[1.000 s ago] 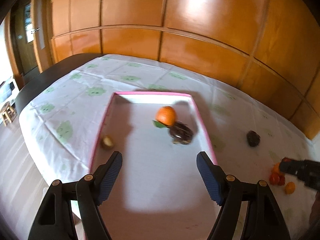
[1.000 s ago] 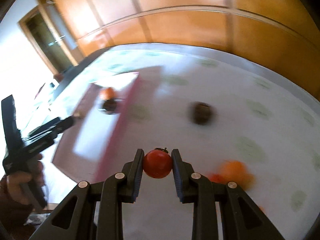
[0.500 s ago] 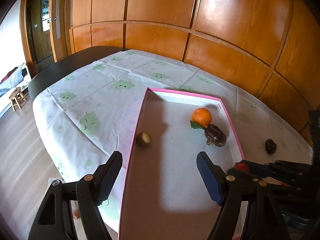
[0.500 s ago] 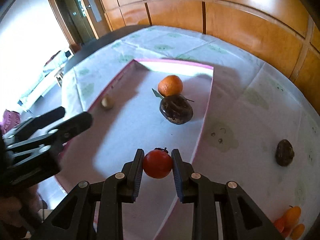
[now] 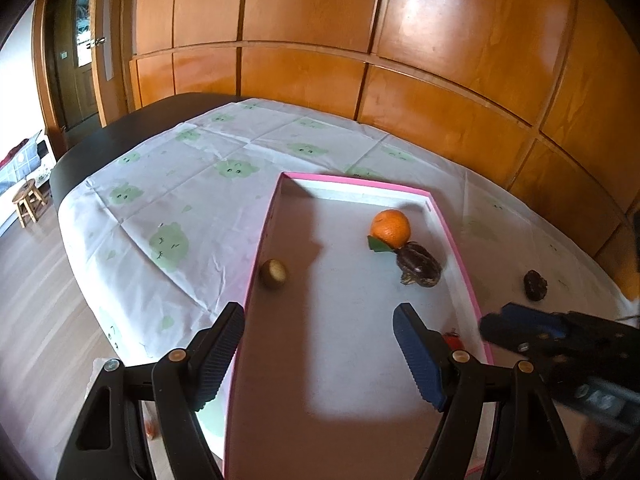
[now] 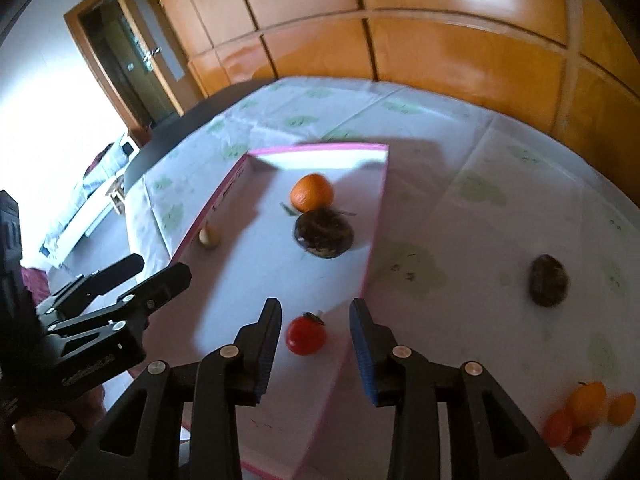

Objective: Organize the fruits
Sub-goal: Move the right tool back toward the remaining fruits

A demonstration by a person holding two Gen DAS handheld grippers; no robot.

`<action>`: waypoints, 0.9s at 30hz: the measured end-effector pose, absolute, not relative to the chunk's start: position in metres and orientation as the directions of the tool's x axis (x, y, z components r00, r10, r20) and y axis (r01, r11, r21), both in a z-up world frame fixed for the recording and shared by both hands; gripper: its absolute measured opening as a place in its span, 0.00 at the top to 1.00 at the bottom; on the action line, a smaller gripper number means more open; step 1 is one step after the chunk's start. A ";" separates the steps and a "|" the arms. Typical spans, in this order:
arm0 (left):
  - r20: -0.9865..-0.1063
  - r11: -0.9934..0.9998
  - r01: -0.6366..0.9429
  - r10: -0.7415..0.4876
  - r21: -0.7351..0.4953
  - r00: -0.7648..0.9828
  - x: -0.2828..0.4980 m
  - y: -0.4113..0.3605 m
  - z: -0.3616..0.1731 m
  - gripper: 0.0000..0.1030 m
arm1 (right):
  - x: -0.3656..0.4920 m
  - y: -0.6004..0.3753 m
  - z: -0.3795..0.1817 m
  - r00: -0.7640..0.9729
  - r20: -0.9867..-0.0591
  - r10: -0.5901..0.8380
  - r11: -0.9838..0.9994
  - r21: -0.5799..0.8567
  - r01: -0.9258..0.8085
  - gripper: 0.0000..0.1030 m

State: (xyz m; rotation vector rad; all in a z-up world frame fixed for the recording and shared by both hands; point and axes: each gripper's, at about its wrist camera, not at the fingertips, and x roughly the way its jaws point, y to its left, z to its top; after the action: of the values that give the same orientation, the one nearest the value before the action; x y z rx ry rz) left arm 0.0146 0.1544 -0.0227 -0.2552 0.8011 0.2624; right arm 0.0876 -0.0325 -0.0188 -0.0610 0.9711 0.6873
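Note:
A pink-rimmed white tray (image 5: pixel 260 248) lies on the cloth-covered table. In it are an orange (image 5: pixel 390 227), a dark fruit (image 5: pixel 418 269) touching it, and a small brown kiwi (image 5: pixel 274 274) by the left rim. My left gripper (image 5: pixel 318 314) hovers open over the tray's near end, holding nothing. My right gripper (image 6: pixel 316 312) is over the tray's right side with its jaws opening. A red tomato (image 6: pixel 305 335) lies on the tray floor between them, clear of both pads.
Another dark fruit (image 6: pixel 548 280) rests on the tablecloth right of the tray (image 6: pixel 374 236). A cluster of small orange and red fruits (image 6: pixel 584 412) lies at the near right. Wooden wall panels stand behind the table; its left edge drops to the floor.
The right gripper carried the tomato leftward over the tray, then its jaws parted and the tomato now rests on the tray floor. The left gripper stayed open.

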 end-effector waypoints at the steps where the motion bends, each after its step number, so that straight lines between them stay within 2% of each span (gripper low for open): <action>1: -0.733 0.939 -0.322 0.132 -0.124 0.668 0.015 0.153 -0.022 0.25 | 0.087 -0.041 -0.016 0.381 -0.775 0.504 0.796 0.246 -0.553 0.65; 13: -0.724 0.981 -0.164 0.040 -0.101 0.688 0.016 0.105 -0.011 0.25 | 0.095 -0.183 -0.002 0.517 -0.789 0.332 0.925 0.164 -0.343 0.65; 23: -0.722 0.996 0.015 -0.076 -0.090 0.687 0.021 0.056 -0.001 0.25 | 0.117 -0.340 -0.018 0.530 -0.837 0.136 0.987 0.161 0.001 0.65; 27: -0.728 0.988 0.132 -0.149 -0.081 0.670 0.022 0.022 0.000 0.25 | 0.121 -0.375 -0.042 0.492 -0.863 0.119 0.971 0.204 0.124 0.65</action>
State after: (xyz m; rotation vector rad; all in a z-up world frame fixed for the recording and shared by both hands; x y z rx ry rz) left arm 0.0222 0.0221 -0.0003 -0.0225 0.8221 -0.1582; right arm 0.1210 -0.3753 -0.0422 0.2527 1.0600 -0.0029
